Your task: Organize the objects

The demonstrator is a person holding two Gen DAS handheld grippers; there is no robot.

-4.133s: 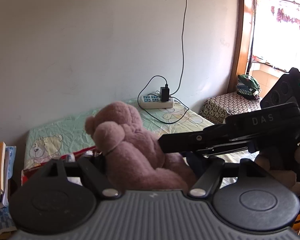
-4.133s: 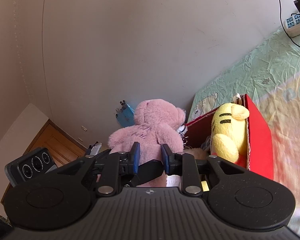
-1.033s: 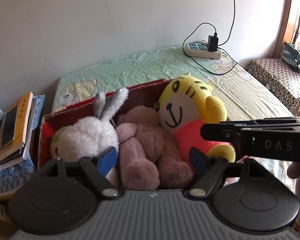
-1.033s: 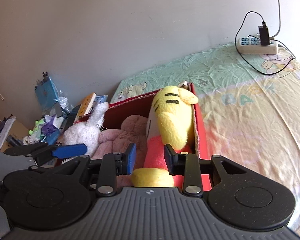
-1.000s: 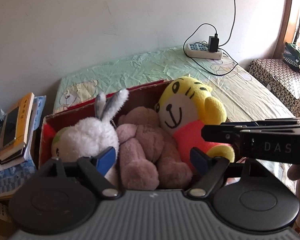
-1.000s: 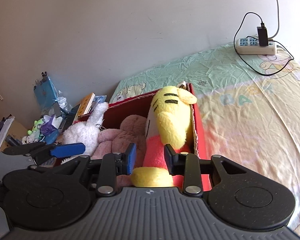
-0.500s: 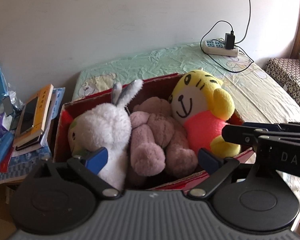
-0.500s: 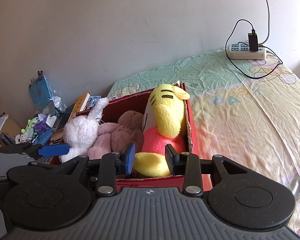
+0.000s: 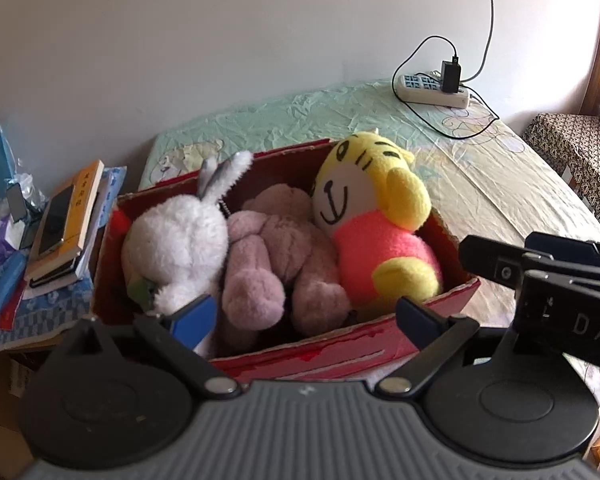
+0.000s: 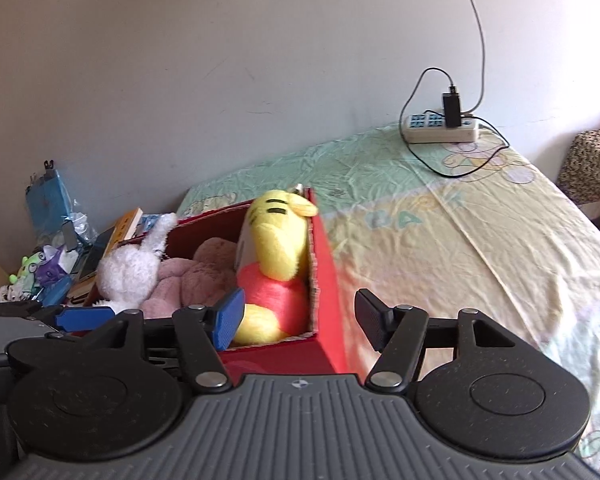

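Note:
A red cardboard box (image 9: 340, 344) stands on the bed with three plush toys in it: a white rabbit (image 9: 176, 240) on the left, a pink bear (image 9: 276, 248) in the middle and a yellow tiger (image 9: 372, 216) on the right. My left gripper (image 9: 304, 316) hovers open near the box's front wall and holds nothing. In the right wrist view, my right gripper (image 10: 300, 316) is at the box's (image 10: 326, 280) near right corner. Its jaws are opening and grip nothing. The tiger (image 10: 276, 236), bear (image 10: 192, 276) and rabbit (image 10: 128, 272) lie beyond it.
A power strip (image 9: 432, 88) with a plugged charger and cables lies at the bed's far corner. Stacked books (image 9: 64, 224) and small clutter sit left of the box. A patterned stool (image 9: 572, 140) stands at the right. Pale bedsheet (image 10: 460, 248) stretches right of the box.
The pink bear, held earlier, now lies in the box. Both grippers have drawn back from the box. The right jaws have spread wide and the left jaws are a little wider.

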